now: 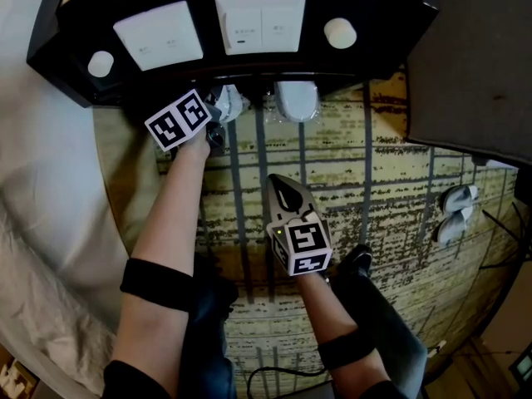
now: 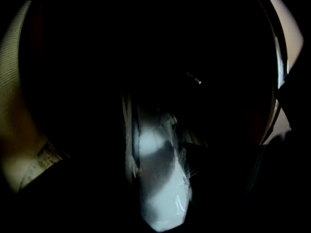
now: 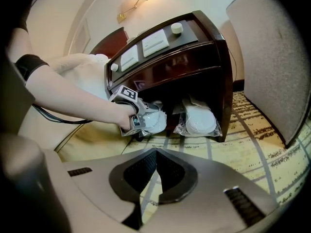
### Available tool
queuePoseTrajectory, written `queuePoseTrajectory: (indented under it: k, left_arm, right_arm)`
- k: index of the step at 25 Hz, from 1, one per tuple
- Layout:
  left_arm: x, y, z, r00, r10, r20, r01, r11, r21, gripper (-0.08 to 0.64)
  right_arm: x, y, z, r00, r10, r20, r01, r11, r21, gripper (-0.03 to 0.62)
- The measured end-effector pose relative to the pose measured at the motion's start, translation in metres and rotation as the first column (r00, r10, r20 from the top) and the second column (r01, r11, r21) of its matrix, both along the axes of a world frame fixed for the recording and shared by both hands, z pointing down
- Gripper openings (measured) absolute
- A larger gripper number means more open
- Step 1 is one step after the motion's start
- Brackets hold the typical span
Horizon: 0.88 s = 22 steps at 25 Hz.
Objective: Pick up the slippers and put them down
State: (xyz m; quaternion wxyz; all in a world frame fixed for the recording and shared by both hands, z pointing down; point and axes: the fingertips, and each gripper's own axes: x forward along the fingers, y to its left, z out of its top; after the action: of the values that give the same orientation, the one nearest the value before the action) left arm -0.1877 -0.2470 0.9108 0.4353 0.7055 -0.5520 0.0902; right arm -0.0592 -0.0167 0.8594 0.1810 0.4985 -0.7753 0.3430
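Observation:
Two white slippers in clear plastic wrap lie on the carpet under the dark wooden nightstand (image 1: pixel 249 65). My left gripper (image 1: pixel 220 115) reaches under the nightstand's left side, at the left slipper (image 1: pixel 230 102). From the right gripper view, the left gripper (image 3: pixel 141 121) sits right against that slipper (image 3: pixel 155 121). The left gripper view is very dark; the wrapped slipper (image 2: pixel 160 178) runs up its middle, and the pads are hidden. The right slipper (image 1: pixel 297 100) (image 3: pixel 200 120) lies untouched. My right gripper (image 1: pixel 283 191) (image 3: pixel 156 152) hangs shut and empty over the striped carpet.
White bed linen (image 1: pixel 41 181) fills the left side. A dark upholstered piece (image 1: pixel 474 65) stands at the upper right, with another white pair of slippers (image 1: pixel 455 210) on the carpet below it. The person's legs and a black shoe (image 1: pixel 357 260) are near. Switch panels (image 1: pixel 259 22) top the nightstand.

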Motion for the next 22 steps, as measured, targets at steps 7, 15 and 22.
queuePoseTrajectory:
  k: [7,15,22]
  left_arm:
    - [0.0,0.009,-0.007,0.983,0.081,0.166,-0.088,0.995,0.037,0.469]
    - [-0.026,0.067,-0.057,0.93,0.159,0.332,-0.157,0.987,-0.033,0.509]
    - [-0.02,0.159,-0.173,0.902,0.266,0.34,-0.25,0.964,-0.09,0.496]
  right_arm:
    - [0.006,-0.001,-0.005,1.0,0.011,0.004,-0.01,1.0,-0.007,0.0]
    - [0.013,0.011,-0.064,1.0,0.006,0.004,-0.006,1.0,-0.03,0.0]
    - [0.022,0.013,-0.195,1.0,-0.021,-0.009,0.021,1.0,-0.018,0.0]
